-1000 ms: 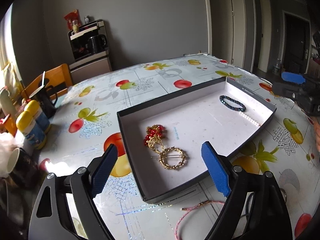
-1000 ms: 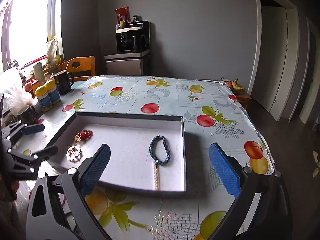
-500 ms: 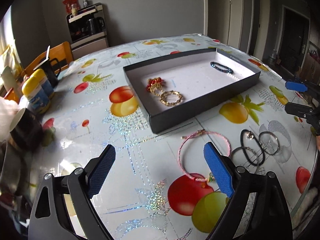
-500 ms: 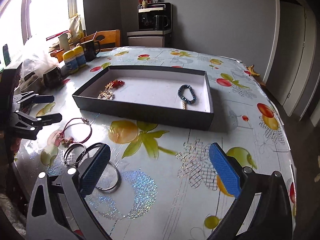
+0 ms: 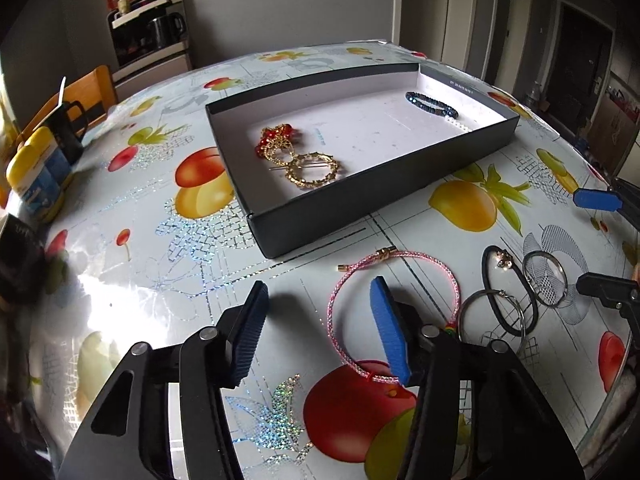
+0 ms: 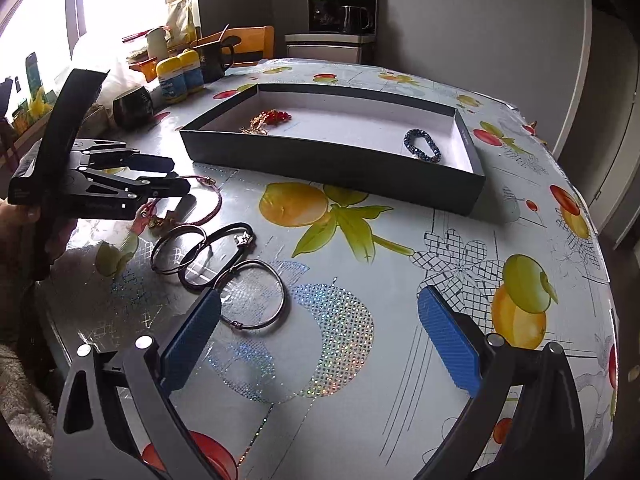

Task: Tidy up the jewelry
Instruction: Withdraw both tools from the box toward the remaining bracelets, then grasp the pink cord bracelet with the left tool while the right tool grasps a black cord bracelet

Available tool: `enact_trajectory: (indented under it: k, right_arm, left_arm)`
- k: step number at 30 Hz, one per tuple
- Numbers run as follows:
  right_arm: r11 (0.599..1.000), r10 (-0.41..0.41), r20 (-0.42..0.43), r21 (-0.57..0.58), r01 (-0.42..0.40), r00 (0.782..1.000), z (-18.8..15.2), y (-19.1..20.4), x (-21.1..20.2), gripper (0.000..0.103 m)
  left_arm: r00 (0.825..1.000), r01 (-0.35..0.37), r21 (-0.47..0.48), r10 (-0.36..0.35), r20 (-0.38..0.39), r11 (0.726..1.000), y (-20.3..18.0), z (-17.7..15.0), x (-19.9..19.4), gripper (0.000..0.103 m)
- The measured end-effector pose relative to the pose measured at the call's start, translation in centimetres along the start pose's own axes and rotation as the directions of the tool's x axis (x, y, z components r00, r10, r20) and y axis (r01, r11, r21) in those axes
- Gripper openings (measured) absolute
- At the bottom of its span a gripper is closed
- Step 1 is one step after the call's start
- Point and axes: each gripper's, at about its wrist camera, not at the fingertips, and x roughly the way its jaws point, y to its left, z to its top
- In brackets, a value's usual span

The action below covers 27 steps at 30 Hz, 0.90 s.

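Left wrist view shows the left gripper (image 5: 320, 336) spread over the pink bracelet (image 5: 394, 312), a light, springy, slippery cord best pinched across its near arc.

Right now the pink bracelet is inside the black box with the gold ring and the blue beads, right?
Not quite. The pink bracelet lies on the table in front of the black box, as the left wrist view shows. The gold ring and blue beads are inside.
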Motion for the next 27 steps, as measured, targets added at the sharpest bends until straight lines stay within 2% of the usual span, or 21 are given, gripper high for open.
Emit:
enact_trajectory:
  k: [1,4,6,9,12,17,19,27]
  right_arm:
    - [1.0,0.014,-0.004,-0.001,-0.014,1.0,0.0,0.1,0.0,0.097]
    - [0.999,0.042,-0.012,-0.025,-0.042,0.999,0.0,0.8,0.1,0.095]
    - [0.997,0.051,-0.016,-0.051,-0.052,0.999,-0.1,1.3,0.2,0.09]
    - [0.995,0.055,-0.04,-0.085,-0.058,0.998,-0.1,2.0,0.8,0.082]
    - [0.992,0.043,-0.069,-0.112,-0.051,0.997,-0.2,2.4,1.3,0.076]
    - [0.99,0.082,-0.079,-0.108,-0.09,0.994,0.1,2.6,1.6,0.061]
    - [0.989,0.086,-0.071,-0.112,-0.094,0.994,0.2,2.7,1.6,0.048]
    - [0.991,0.079,-0.061,-0.103,-0.085,0.995,0.4,2.8,1.6,0.047]
  left_arm:
    - [1.0,0.007,0.005,-0.007,-0.002,1.0,-0.1,0.0,0.0,0.05]
    - [1.0,0.023,0.013,-0.023,0.002,1.0,-0.3,0.0,-0.1,0.035]
    - [1.0,0.029,0.019,-0.029,0.004,0.999,-0.4,-0.1,-0.2,0.021]
    - [0.999,0.032,0.019,-0.032,0.006,0.999,-0.5,-0.2,-0.3,0.011]
    - [0.999,0.034,0.013,-0.034,0.007,0.999,-0.4,-0.2,-0.3,0.007]
    - [0.999,0.039,0.018,-0.039,0.007,0.999,-0.4,-0.2,-0.4,0.005]
    - [0.999,0.044,0.024,-0.044,0.008,0.999,-0.6,-0.2,-0.4,0.004]
    - [0.998,0.049,0.035,-0.05,0.022,0.998,-0.8,-0.3,-0.7,0.002]
